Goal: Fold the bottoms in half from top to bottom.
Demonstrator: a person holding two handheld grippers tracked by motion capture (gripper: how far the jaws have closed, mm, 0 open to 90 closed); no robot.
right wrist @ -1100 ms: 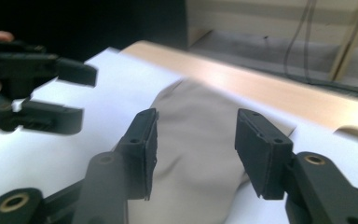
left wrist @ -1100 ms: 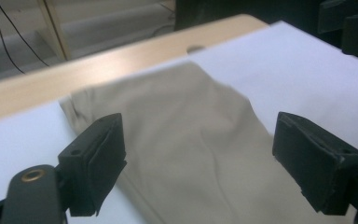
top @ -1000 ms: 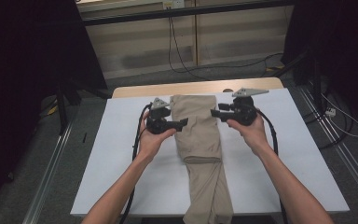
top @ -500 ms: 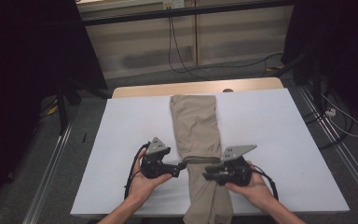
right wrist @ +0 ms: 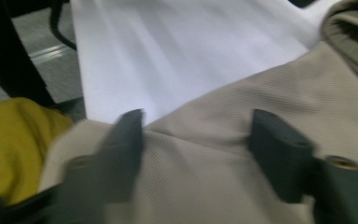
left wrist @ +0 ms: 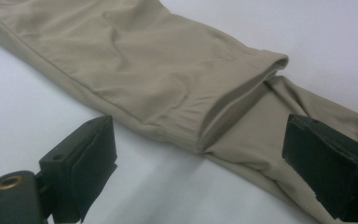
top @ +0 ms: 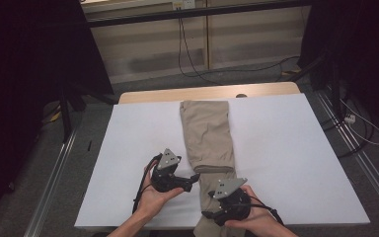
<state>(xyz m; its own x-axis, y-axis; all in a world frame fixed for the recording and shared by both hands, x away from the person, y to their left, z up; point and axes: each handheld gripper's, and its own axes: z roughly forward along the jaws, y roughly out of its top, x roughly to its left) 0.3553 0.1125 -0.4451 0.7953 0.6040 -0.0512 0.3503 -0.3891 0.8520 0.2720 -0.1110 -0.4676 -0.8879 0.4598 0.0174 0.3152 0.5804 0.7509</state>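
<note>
At the near edge of the table (top: 296, 163), the right gripper (top: 216, 213) sits over the lower leg of the trousers (top: 208, 133), where the cloth runs off the edge toward the person. Its jaws stand partly apart and have just been opening; in the right gripper view the cloth (right wrist: 242, 154) lies beneath and between them, but nothing is pinched. Just beyond, the left gripper (top: 193, 178) rests beside the left edge of the trousers, jaws spread wide and empty, aimed at the fold (left wrist: 242, 93) where the upper part has been doubled back onto the legs. Judged from this, both grippers are set to take the lower legs for the next fold. The trousers lie lengthwise along the table's middle, reaching almost to the far edge. The white surface on either side is bare. Beyond the far edge, cables (top: 192, 59) trail across the floor, well apart from the work.
</note>
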